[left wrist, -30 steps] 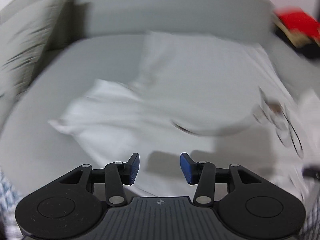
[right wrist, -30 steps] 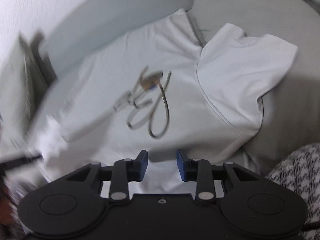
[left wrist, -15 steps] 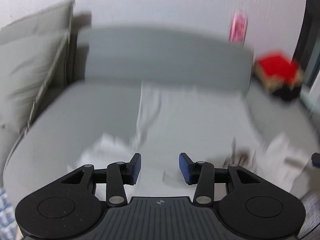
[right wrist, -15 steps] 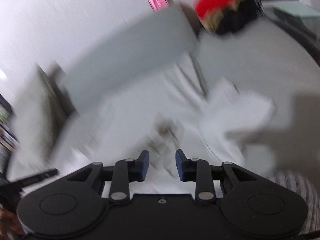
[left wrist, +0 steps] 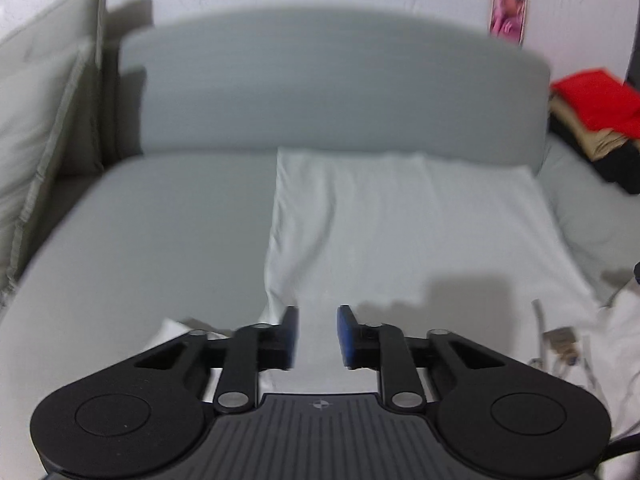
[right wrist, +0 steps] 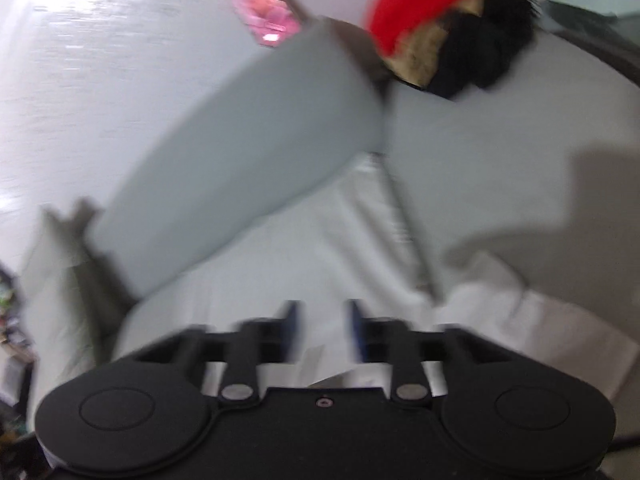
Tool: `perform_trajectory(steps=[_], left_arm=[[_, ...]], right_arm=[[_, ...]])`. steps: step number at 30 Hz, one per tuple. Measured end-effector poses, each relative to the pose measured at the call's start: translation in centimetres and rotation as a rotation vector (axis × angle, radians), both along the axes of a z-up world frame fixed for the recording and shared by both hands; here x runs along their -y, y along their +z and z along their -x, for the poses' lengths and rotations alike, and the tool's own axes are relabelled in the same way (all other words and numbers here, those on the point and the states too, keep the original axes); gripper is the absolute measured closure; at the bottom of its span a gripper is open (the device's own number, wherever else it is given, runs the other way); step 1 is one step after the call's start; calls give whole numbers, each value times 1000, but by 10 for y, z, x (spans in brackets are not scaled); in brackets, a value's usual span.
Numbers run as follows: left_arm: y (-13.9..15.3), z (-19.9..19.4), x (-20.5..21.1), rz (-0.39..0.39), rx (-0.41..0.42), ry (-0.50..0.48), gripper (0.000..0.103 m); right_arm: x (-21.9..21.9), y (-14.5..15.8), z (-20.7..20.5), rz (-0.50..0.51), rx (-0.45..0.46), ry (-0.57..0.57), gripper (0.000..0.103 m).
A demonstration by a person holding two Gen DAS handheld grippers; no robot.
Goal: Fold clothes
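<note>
A white T-shirt [left wrist: 400, 220] lies spread flat on a grey sofa seat [left wrist: 160, 220], its far hem against the backrest. Part of its chest print [left wrist: 560, 340] shows at the lower right. My left gripper [left wrist: 318, 336] hovers over the shirt's near left part, its blue pads a narrow gap apart and closing, with cloth below them but nothing pinched. In the blurred right wrist view, my right gripper [right wrist: 323, 332] hangs over the same shirt [right wrist: 288, 264] beside a sleeve [right wrist: 520, 320]. Its jaws are closing too, and no cloth is visibly pressed between them.
The grey backrest [left wrist: 320, 88] runs behind the shirt, with a pale cushion [left wrist: 36, 120] at the left. A stack of red, tan and black folded clothes [left wrist: 592, 108] sits at the sofa's right end. A pink picture [left wrist: 508, 8] hangs on the wall.
Both cameras have swung up from the shirt's chest toward the backrest and wall. The print and sleeve slid toward the lower edges. Both pairs of pads stand closer together than before.
</note>
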State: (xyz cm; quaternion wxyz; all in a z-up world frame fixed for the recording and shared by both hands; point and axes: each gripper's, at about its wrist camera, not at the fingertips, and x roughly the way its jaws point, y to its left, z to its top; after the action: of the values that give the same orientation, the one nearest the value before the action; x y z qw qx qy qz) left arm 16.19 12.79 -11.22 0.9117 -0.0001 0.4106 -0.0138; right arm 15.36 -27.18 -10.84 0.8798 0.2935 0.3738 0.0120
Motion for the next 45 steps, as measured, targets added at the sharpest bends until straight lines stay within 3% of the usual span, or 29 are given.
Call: perform_trajectory(steps=[2, 4, 7, 9, 10, 11, 12, 13, 14, 17, 18, 20, 22, 25, 26, 27, 28, 30, 31, 32, 35, 37, 38, 40, 43, 44, 45], left_arm=[[-19, -20, 4, 5, -27, 6, 94], [-35, -38, 10, -3, -49, 4, 94], [-62, -59, 23, -115, -81, 17, 88], [-78, -70, 21, -231, -92, 107, 87], [-83, -74, 16, -301, -76, 175, 88], [-86, -78, 10, -350, -63, 215, 79], [-86, -81, 6, -387, -61, 250, 80], [-85, -85, 2, -423, -64, 286, 89], [-82, -88, -4, -447, -79, 324, 89], [-60, -78, -29, -330, -45, 368, 90], [-54, -75, -34, -270, -24, 357, 90], [-45, -73, -32, -167, 19, 289, 90], [-47, -75, -14, -115, 38, 177, 88], [-70, -87, 20, -157, 26, 38, 80], [-82, -92, 27, -228, 17, 51, 81], [-92, -96, 30, -323, 28, 93, 81], [-98, -101, 29, -412, 44, 140, 81], [-99, -119, 16, -474, 12, 235, 86], [-99, -128, 10, -505, -4, 283, 91], [-97, -135, 3, -515, -13, 322, 91], [-72, -135, -13, -299, 52, 302, 90], [-65, -136, 0, -234, 97, 218, 85], [-69, -142, 12, -243, 103, 170, 79], [-83, -145, 31, -304, 102, 107, 79], [-103, -137, 34, -366, 127, 75, 80], [-103, -134, 30, -359, 138, 76, 80], [-102, -135, 28, -343, 134, 81, 80]], right_arm=[[6, -24, -19, 21, -37, -17, 93], [9, -46, -37, 27, -70, -11, 93], [-9, -70, -59, -3, -119, 128, 92], [-20, -84, -67, 101, -146, 147, 103], [-21, -87, -69, 208, -134, 93, 103], [-21, -90, -71, 316, -124, 29, 103], [-18, -94, -75, 398, -129, -27, 103], [-14, -98, -78, 416, -143, -58, 103], [-10, -100, -80, 398, -151, -72, 103], [-11, -84, -74, 371, -114, -117, 103], [-10, -75, -67, 354, -71, -152, 98], [-7, -62, -58, 277, 18, -191, 95], [-12, -63, -64, 169, 67, -100, 95], [-35, -86, -87, 90, 35, 102, 94], [-41, -96, -94, 121, 11, 126, 96], [-44, -104, -99, 207, 10, 100, 103], [-41, -108, -102, 289, 14, 44, 103], [-27, -114, -113, 421, -30, -97, 102], [-19, -115, -117, 422, -48, -140, 103], [-9, -115, -120, 355, -60, -153, 103], [-13, -95, -113, 288, 38, -147, 96], [-25, -87, -112, 255, 114, -78, 92], [-32, -87, -116, 240, 130, -28, 91], [-44, -97, -131, 259, 89, 19, 91], [-33, -102, -139, 270, 87, -88, 82], [-27, -102, -140, 264, 89, -127, 71], [-20, -103, -143, 252, 79, -146, 67]])
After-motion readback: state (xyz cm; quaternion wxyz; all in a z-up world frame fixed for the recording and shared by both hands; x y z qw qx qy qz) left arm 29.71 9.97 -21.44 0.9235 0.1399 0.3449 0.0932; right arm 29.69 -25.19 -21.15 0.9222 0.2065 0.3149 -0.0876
